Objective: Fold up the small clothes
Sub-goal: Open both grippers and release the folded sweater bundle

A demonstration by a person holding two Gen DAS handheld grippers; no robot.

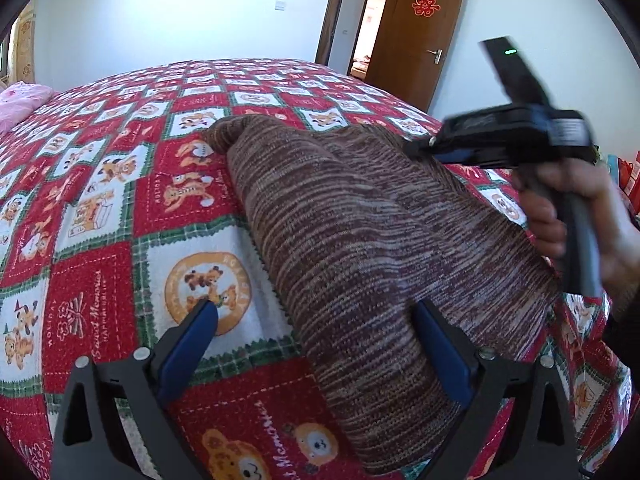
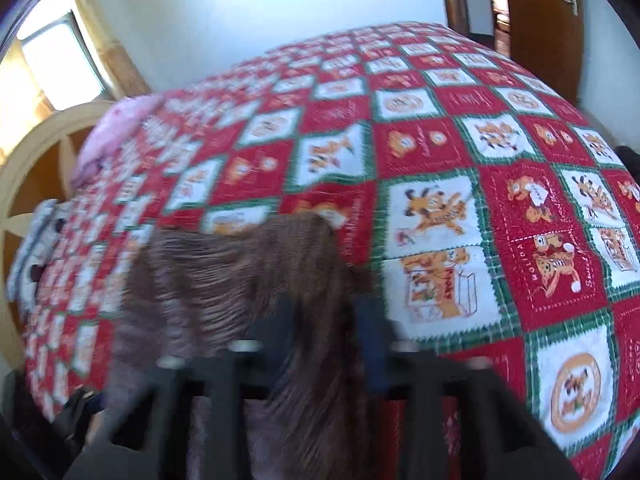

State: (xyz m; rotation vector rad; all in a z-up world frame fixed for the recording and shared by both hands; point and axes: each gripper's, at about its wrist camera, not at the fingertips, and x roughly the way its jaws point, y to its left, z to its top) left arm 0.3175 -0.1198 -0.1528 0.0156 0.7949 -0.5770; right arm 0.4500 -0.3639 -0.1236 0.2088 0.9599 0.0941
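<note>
Before you lies a bed covered by a quilt (image 1: 100,208) of red and white squares with green borders, printed with cartoon bears and dogs. A pink pillow (image 1: 20,100) sits at its far left corner. Behind it stands a white wall, and an open brown wooden door (image 1: 416,28) bears a red paper-cut character (image 1: 426,3). To your left, a bright window (image 2: 56,60).

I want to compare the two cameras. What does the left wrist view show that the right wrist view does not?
Only the left wrist view: the red paper emblem on the brown wooden door, and the right gripper in a hand.
Only the right wrist view: the bright window and the round wooden headboard.
Both: the brown striped knitted garment on the red checked bear-print bedspread.
</note>
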